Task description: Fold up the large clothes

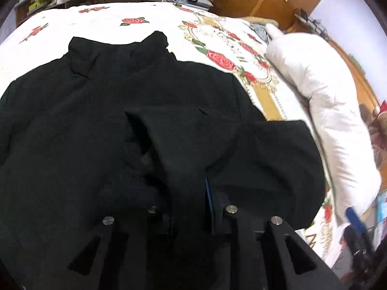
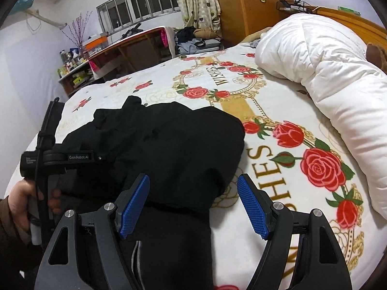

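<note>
A: Left gripper [image 1: 186, 207], left wrist view: jaws clenched on a fold of the black coat [image 1: 96, 125], which is spread on the rose-print bed [image 1: 150, 14].

B: Right gripper [image 2: 193, 205], right wrist view: jaws released, straddling the coat's near edge; white duvet [image 2: 326, 72] beyond.

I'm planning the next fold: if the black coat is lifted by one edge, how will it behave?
The black coat will probably sag and drape, since it already lies in soft bumps and folds on the bedspread. It looks thick, so likely heavy for one pinch. The left gripper, shut on a fold, may drag the rest along; the right gripper is open.
</note>
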